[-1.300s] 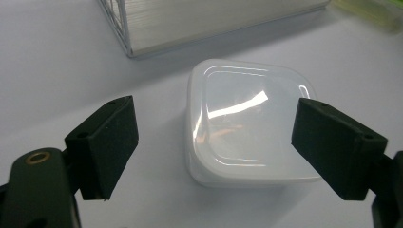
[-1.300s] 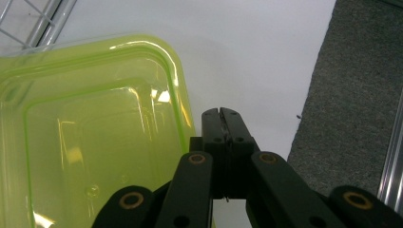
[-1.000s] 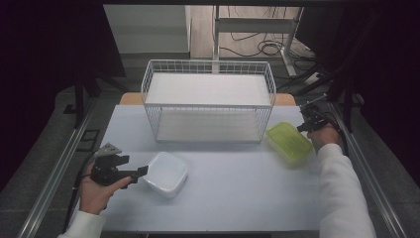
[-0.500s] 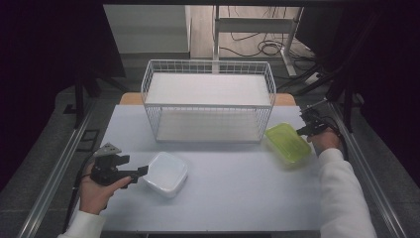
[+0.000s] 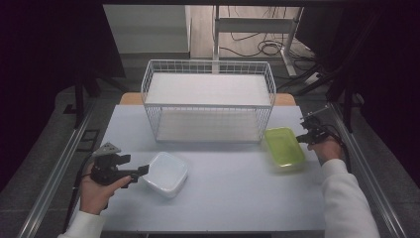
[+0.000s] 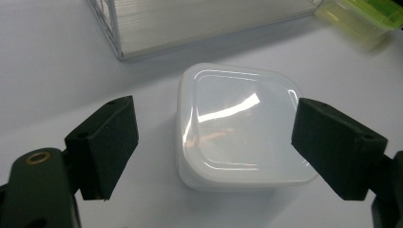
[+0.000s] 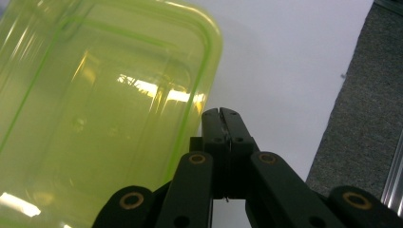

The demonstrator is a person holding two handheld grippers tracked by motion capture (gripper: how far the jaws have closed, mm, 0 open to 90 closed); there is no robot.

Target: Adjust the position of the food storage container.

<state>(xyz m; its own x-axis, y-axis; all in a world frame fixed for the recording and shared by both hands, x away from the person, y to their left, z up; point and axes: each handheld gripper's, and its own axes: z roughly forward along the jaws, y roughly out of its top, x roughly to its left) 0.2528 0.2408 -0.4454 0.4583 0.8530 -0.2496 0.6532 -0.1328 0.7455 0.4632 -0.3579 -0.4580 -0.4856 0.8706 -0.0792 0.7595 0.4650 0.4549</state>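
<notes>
A big pale table (image 5: 218, 198) sits in the middle of a dark room. The floor (image 5: 44, 163) around it is grey carpet, at 9 o'clock and at 3 o'clock. A shiny metal rail (image 5: 54, 178) runs along each long side of the table. At 12 o'clock the floor is light brown wood (image 5: 198, 29), with black cables (image 5: 262, 47) lying on it and a grey metal stand (image 5: 247, 25). The far corners at 10 and 2 o'clock are very dark. Soft light shines on the table top.

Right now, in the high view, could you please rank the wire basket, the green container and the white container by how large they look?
1. wire basket, clearly largest.
2. and 3. green container and white container look about alike, and the white one lies nearer the camera, so I won't rank them.
</notes>
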